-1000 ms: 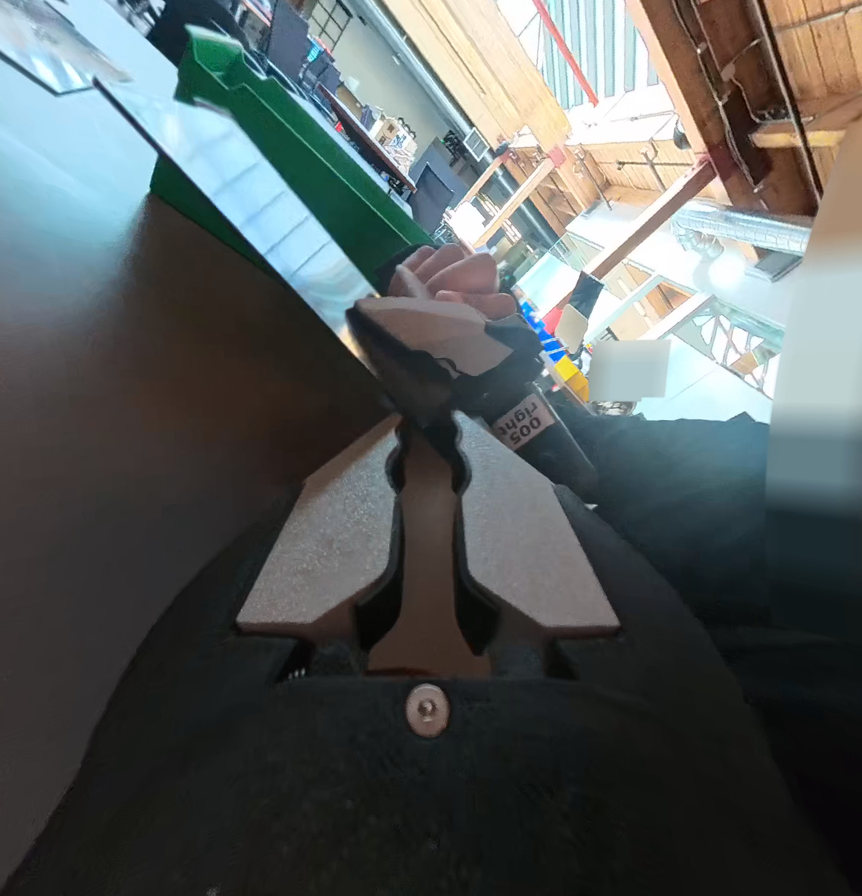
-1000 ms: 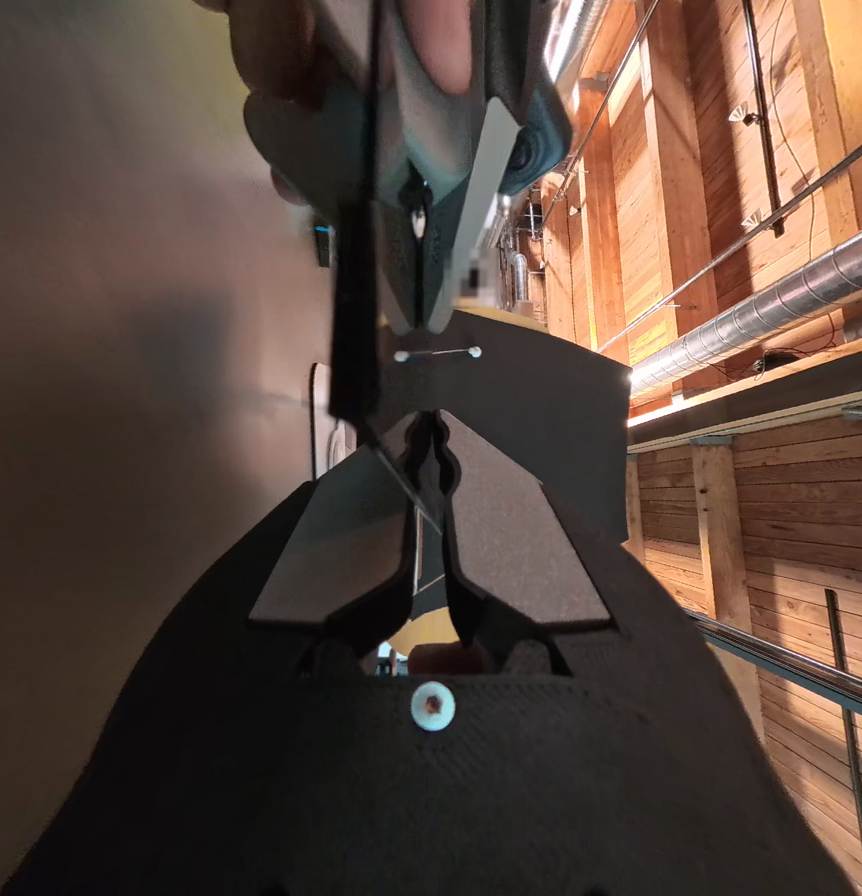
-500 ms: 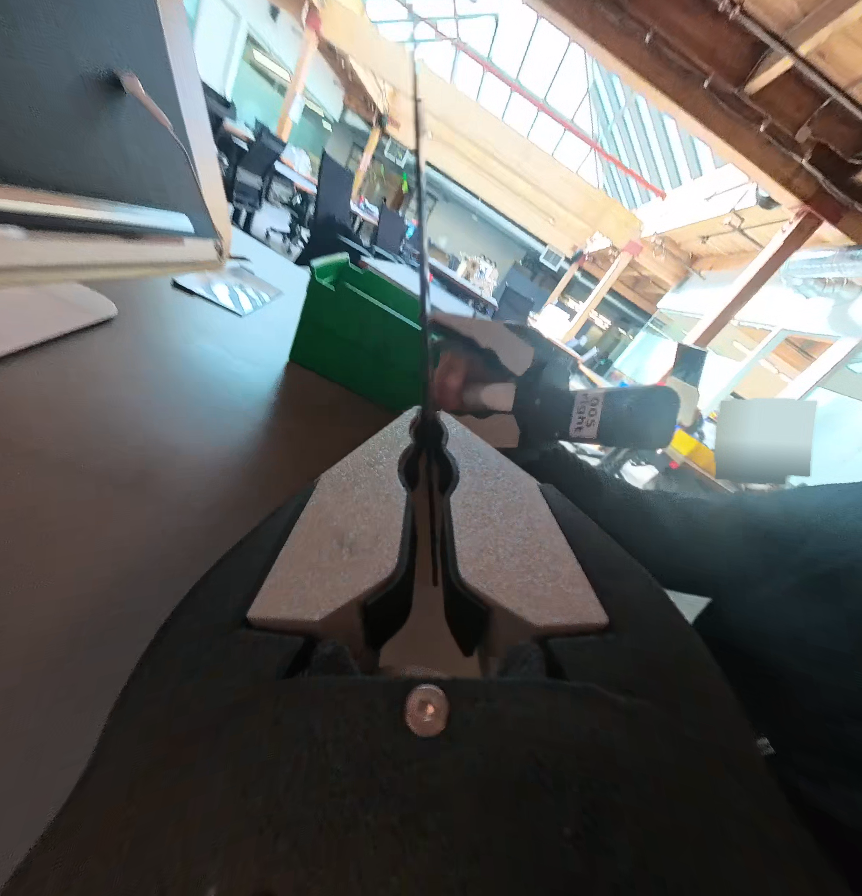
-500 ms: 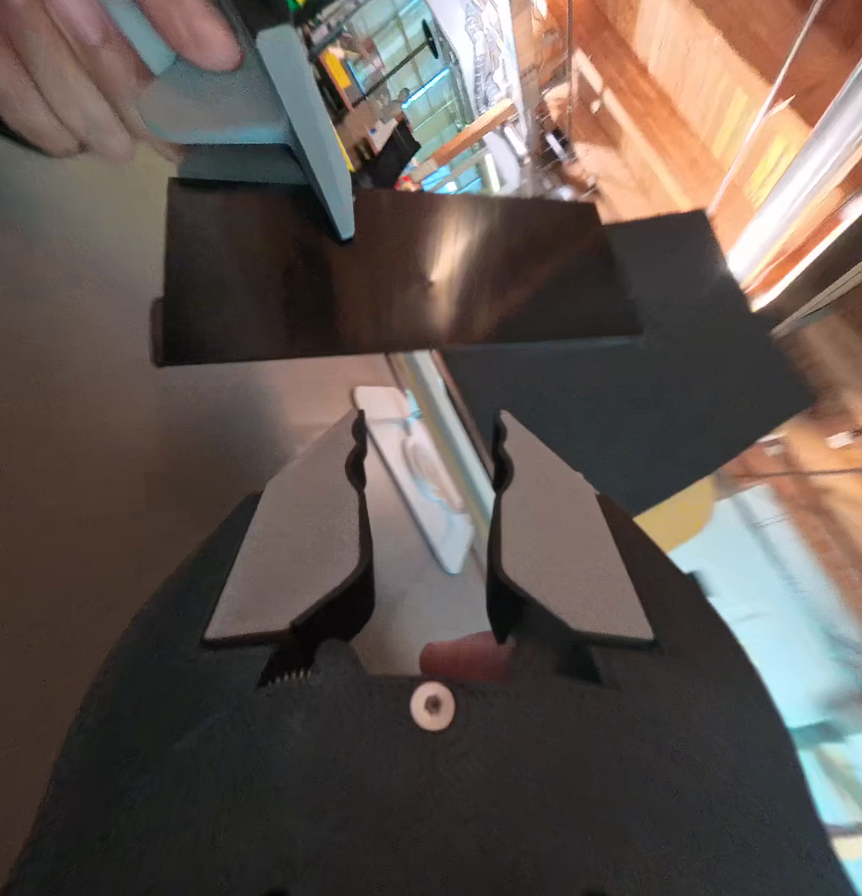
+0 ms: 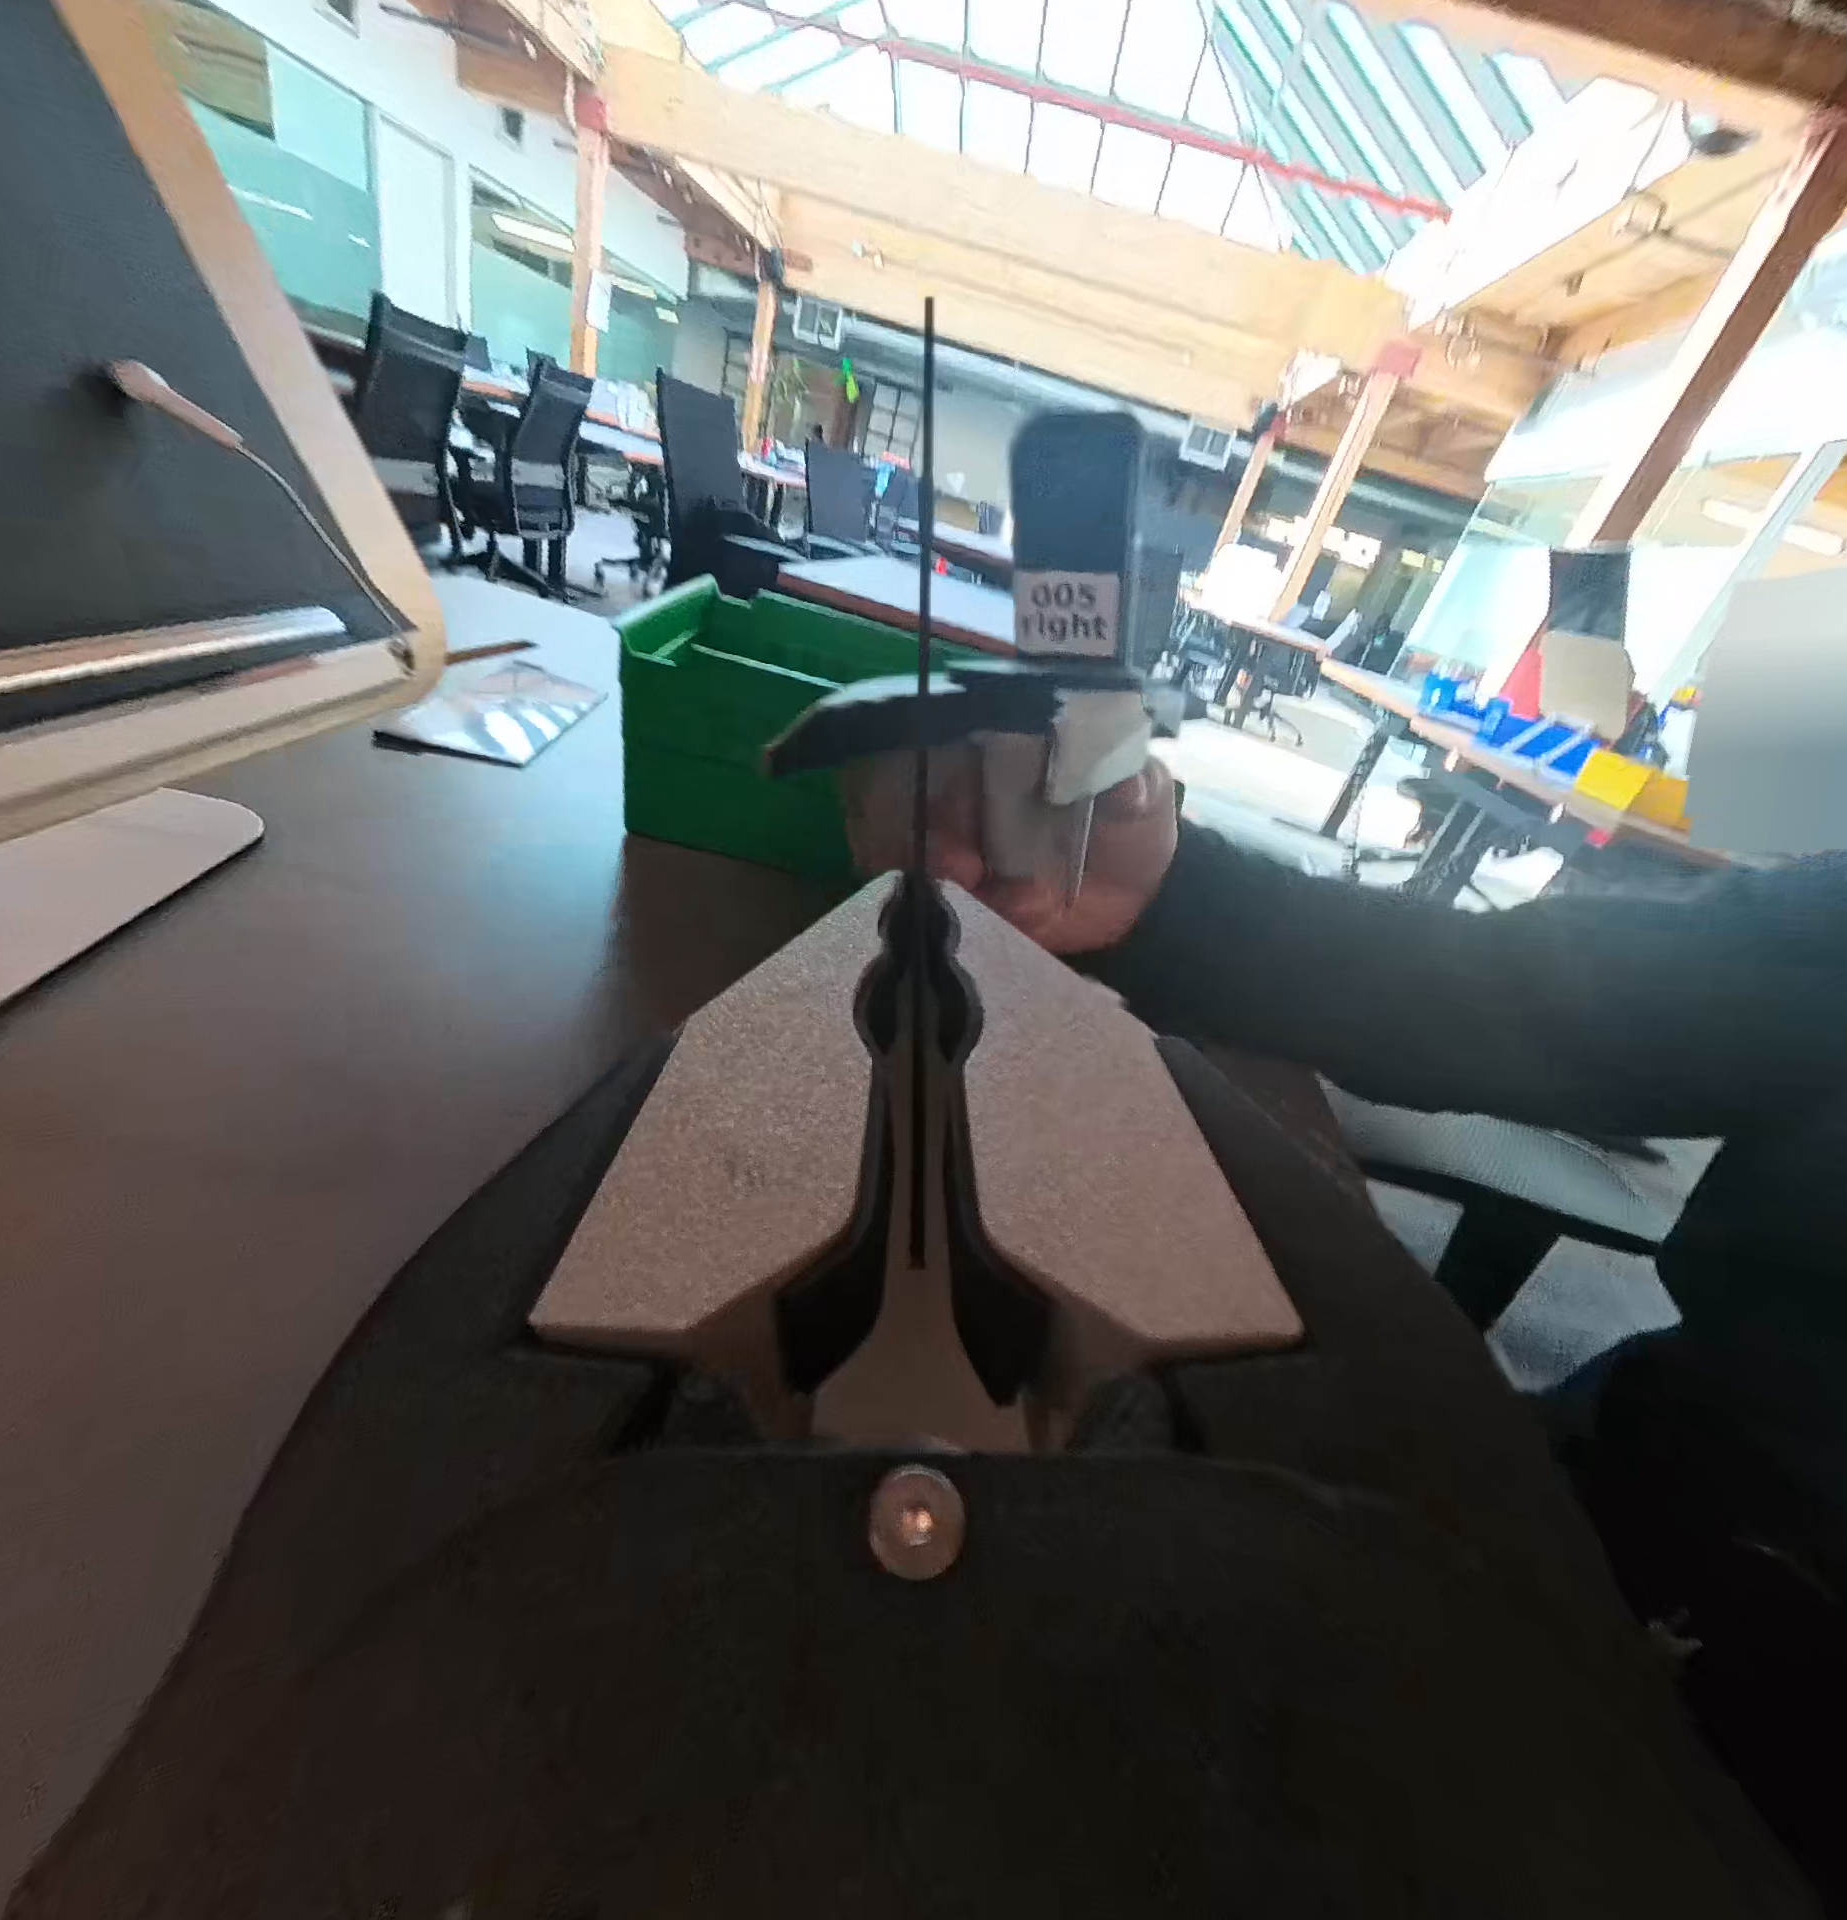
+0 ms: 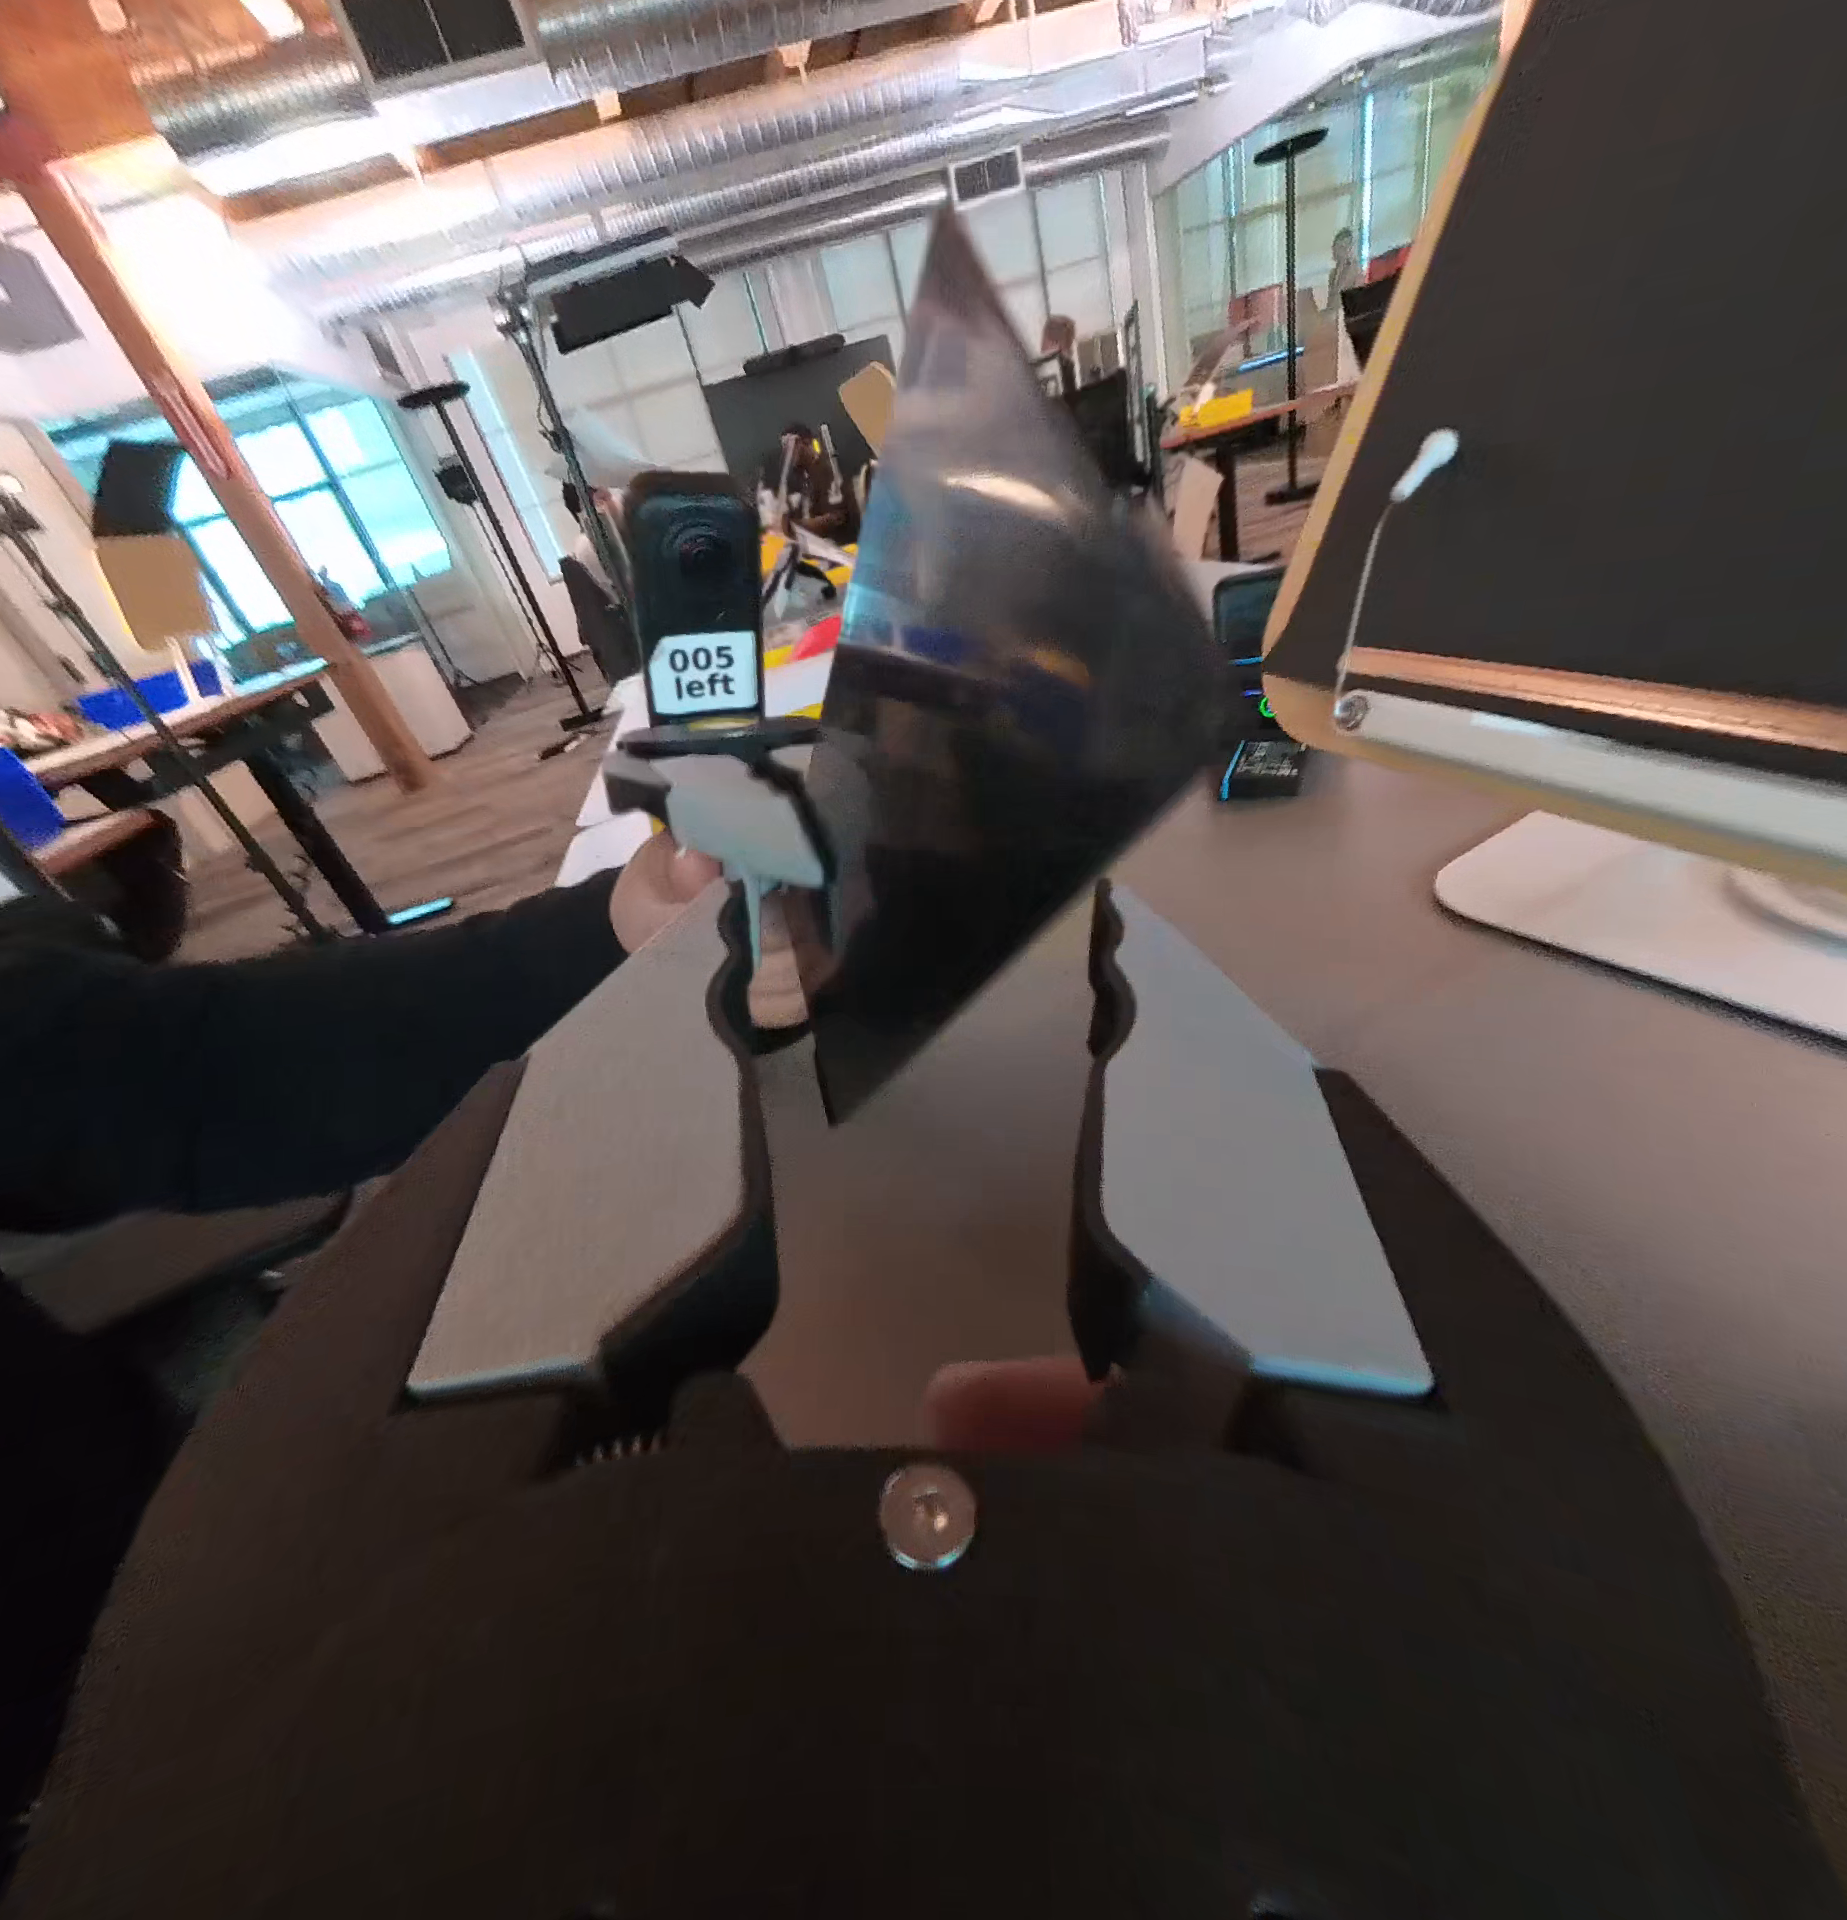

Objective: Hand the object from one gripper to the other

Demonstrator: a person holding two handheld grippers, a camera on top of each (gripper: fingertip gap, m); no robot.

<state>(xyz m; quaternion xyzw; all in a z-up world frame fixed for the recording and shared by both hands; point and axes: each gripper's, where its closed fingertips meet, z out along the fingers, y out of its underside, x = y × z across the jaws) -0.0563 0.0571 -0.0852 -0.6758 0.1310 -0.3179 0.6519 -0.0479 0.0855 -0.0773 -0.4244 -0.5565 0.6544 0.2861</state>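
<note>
A thin, glossy black sheet (image 6: 1012, 675) is clamped in my left gripper (image 5: 917, 894), which is shut on its lower edge. In the left wrist view the sheet (image 5: 927, 582) shows edge-on as a thin upright line. My right gripper (image 6: 914, 914) is open and empty, and the sheet's lower corner hangs just beyond its tips without touching them. The right gripper (image 5: 857, 717) shows farther off in the left wrist view, held by a hand behind the sheet. The left gripper (image 6: 753, 831) shows in the right wrist view at the sheet's left edge.
A dark table (image 5: 275, 1039) lies below both grippers. A monitor on a white stand (image 5: 119, 468) is on the left and also shows in the right wrist view (image 6: 1625, 416). A green bin (image 5: 711, 727) stands behind. A dark sleeve (image 5: 1418, 987) crosses on the right. My left and right fingertips are right by each other.
The right gripper, earlier shut on the sheet next to the left gripper, has opened and drawn back. The left gripper keeps the sheet, and both views have swung level.
</note>
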